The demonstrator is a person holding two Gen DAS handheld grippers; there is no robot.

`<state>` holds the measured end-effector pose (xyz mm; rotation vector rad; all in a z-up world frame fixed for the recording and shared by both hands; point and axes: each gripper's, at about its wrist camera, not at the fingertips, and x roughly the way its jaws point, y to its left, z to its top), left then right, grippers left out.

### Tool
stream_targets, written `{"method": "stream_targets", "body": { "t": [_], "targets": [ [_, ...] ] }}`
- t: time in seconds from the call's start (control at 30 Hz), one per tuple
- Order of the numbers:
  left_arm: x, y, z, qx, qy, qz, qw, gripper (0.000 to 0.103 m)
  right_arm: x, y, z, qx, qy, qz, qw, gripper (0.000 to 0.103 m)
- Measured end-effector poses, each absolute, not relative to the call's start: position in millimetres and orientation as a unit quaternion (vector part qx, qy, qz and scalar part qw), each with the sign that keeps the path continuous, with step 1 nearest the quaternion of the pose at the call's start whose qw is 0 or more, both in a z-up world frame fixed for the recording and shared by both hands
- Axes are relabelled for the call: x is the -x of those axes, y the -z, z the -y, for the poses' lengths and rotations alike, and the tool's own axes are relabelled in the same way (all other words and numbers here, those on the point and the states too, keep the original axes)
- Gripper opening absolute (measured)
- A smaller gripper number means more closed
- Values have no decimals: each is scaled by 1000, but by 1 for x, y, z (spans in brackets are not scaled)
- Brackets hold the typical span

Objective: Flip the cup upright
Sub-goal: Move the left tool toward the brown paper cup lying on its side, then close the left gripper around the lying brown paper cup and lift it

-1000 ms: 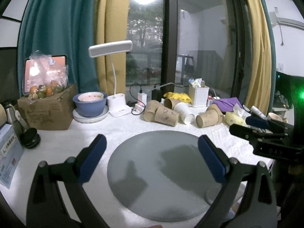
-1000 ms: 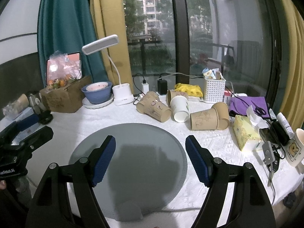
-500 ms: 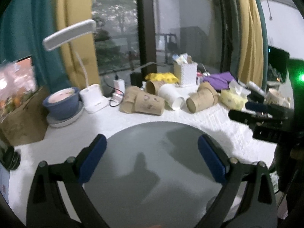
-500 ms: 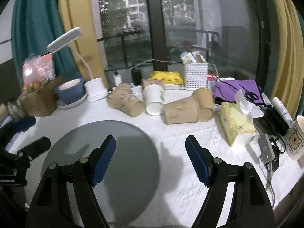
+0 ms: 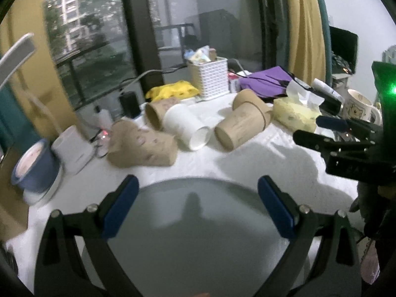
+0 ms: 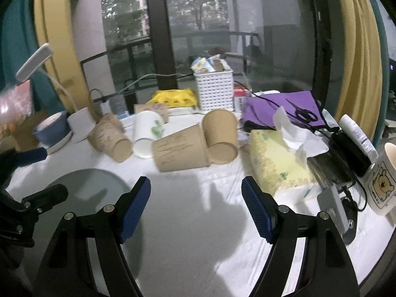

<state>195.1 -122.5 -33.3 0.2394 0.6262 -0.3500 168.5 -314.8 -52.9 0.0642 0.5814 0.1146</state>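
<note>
Several paper cups lie on their sides on the white tablecloth. A white cup (image 5: 189, 127) (image 6: 146, 133) lies between brown cups: one at the left (image 5: 143, 146) (image 6: 111, 137), one at the right (image 5: 241, 130) (image 6: 180, 148) with another (image 6: 220, 131) behind it. My left gripper (image 5: 198, 190) is open and empty above the grey round mat (image 5: 198, 222), short of the cups. My right gripper (image 6: 195, 195) is open and empty, in front of the right brown cup. It also shows in the left wrist view (image 5: 319, 128).
A white basket (image 6: 214, 91), yellow pack (image 6: 173, 97), purple cloth with scissors (image 6: 284, 109), tissue pack (image 6: 277, 160) and bear mug (image 6: 383, 180) stand at back and right. A blue bowl (image 5: 34, 168) and a lamp base (image 5: 73, 146) stand at the left.
Both grippers have moved forward and rightward toward the lying cups, which now look larger. Both stay open and empty.
</note>
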Motion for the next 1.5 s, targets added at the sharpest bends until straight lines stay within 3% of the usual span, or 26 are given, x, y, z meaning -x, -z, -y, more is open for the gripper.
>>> {"method": "stream_targets", "body": {
  "t": [0.33, 0.83, 0.9, 1.03, 1.17, 1.5],
  "targets": [
    [-258, 49, 174, -133, 231, -330, 906, 98, -194, 59, 343, -36, -27, -277, 960, 79],
    [-323, 75, 231, -258, 281, -332, 862, 97, -212, 66, 358, -50, -16, -281, 958, 79],
    [-323, 79, 234, -269, 285, -331, 858, 91, -212, 66, 358, -53, -17, -282, 958, 79],
    [-325, 89, 242, -284, 291, -341, 847, 71, -212, 65, 358, -56, -19, -283, 957, 79],
    [-316, 88, 245, -293, 293, -334, 847, 65, -207, 62, 360, -56, -13, -280, 958, 79],
    [-278, 63, 224, -262, 288, -327, 861, 63, -187, 47, 350, -52, -13, -265, 963, 79]
  ]
}}
